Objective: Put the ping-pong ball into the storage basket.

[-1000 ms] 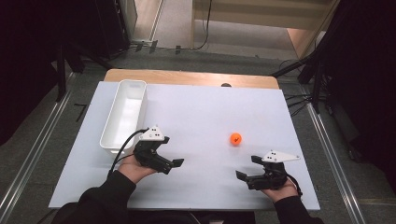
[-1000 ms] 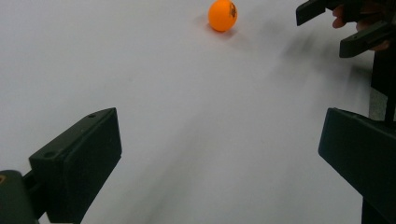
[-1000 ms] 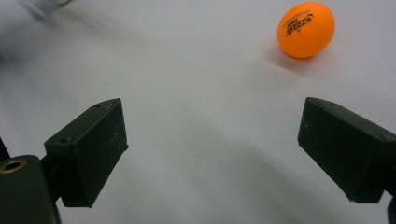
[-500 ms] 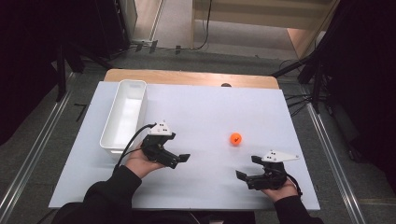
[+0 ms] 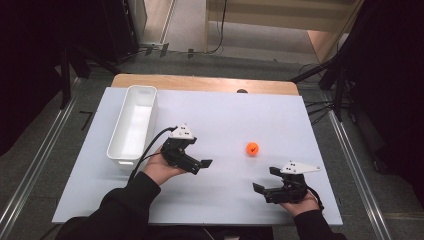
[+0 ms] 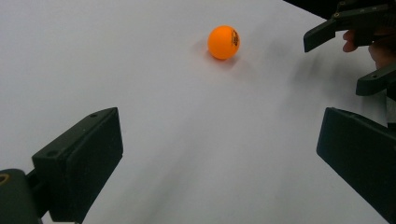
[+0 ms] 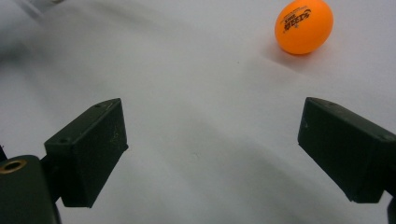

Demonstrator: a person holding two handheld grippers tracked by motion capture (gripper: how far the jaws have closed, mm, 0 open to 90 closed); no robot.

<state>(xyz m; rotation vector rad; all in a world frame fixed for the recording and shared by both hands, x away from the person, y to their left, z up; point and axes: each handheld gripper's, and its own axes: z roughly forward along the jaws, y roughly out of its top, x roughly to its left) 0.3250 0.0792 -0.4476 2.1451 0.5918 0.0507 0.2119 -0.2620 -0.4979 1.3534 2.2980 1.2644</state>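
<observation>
An orange ball (image 5: 253, 148) with dark print lies alone on the white table (image 5: 220, 120), right of centre. My left gripper (image 5: 201, 165) is open, held low to the ball's left with its jaws aimed at it; the ball (image 6: 224, 42) sits ahead of those jaws. My right gripper (image 5: 266, 180) is open near the front right, pointing left, with the ball (image 7: 304, 26) ahead and to the right of its jaws. Nothing is between the jaws of either gripper. In the left gripper view, the right gripper (image 6: 369, 51) and a hand appear at the top right.
A long white bin (image 5: 133, 124) stands at the table's left side, just behind my left hand. A wooden strip (image 5: 200, 83) runs along the table's far edge. Dark stands and cables surround the table on the floor.
My left gripper has moved right and slightly forward, away from the bin and toward the ball. The right gripper and the ball have stayed put.
</observation>
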